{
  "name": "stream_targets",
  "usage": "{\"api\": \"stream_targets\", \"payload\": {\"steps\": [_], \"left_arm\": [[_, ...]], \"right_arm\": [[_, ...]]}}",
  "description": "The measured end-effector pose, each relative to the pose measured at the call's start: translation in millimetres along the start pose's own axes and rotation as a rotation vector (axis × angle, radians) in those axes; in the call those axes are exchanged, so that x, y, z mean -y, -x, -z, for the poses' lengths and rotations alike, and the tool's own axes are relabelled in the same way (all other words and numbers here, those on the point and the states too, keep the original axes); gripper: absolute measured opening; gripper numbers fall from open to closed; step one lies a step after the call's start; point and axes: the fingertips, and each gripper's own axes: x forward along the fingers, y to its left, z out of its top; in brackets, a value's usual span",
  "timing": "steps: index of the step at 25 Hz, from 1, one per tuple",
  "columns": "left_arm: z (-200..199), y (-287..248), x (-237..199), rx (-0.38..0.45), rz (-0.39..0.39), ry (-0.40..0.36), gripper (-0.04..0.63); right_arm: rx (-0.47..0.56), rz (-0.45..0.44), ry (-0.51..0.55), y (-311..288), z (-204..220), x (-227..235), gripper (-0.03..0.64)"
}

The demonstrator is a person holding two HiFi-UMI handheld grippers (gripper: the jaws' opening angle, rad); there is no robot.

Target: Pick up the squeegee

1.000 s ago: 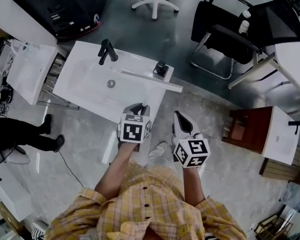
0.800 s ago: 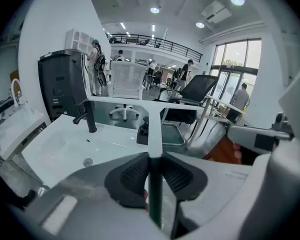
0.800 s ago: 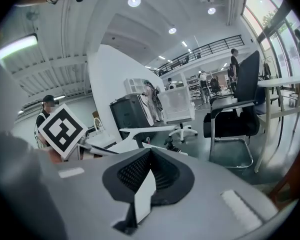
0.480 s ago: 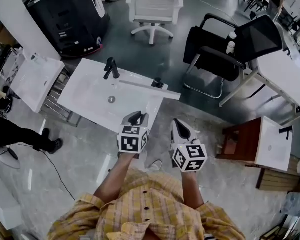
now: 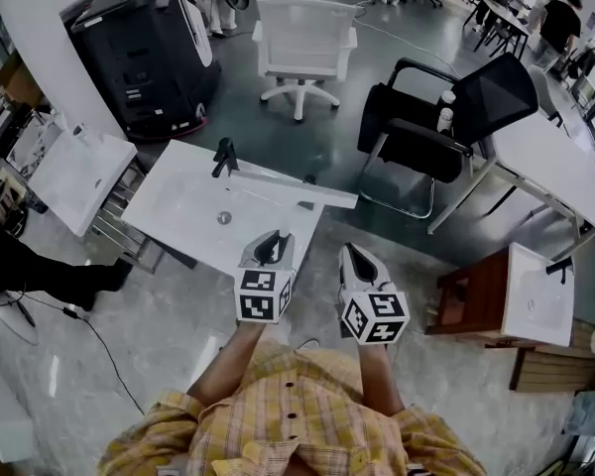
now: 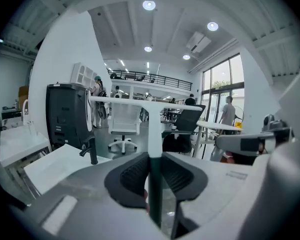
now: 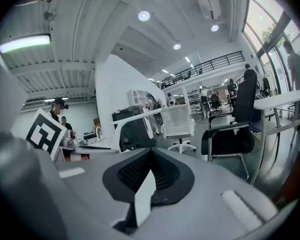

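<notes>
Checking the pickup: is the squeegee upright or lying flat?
Upright: the squeegee stands between the left gripper's jaws, blade bar level on top.

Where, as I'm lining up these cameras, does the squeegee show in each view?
Head view: squeegee at centre, above the left gripper.
Left gripper view: centre, handle between the fingers, blade across above.
Right gripper view: left of centre, a white bar.
Shared landmark: white office chair.

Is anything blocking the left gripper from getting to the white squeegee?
Nothing visible does. The white T-shaped squeegee already has its handle between the jaws of the left gripper, which are clamped on it, and the blade bar is up in open air.
</notes>
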Motion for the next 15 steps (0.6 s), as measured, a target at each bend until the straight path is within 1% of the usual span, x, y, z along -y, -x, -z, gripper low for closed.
{"api": "stream_targets", "payload": {"steps": [9, 15], "left_arm": [[-19.9, 22.6, 7.8, 0.131, 0.015, -0.010, 0.091], [-33.6, 35.4, 8.1, 0.195, 0.015, -0.031, 0.091]], "right_arm": [[0.054, 0.009, 0.021, 9.0, -16.2, -3.2, 0.000], [0.070, 0.011, 0.032, 10.7, -22.0, -9.3, -0.001]]}}
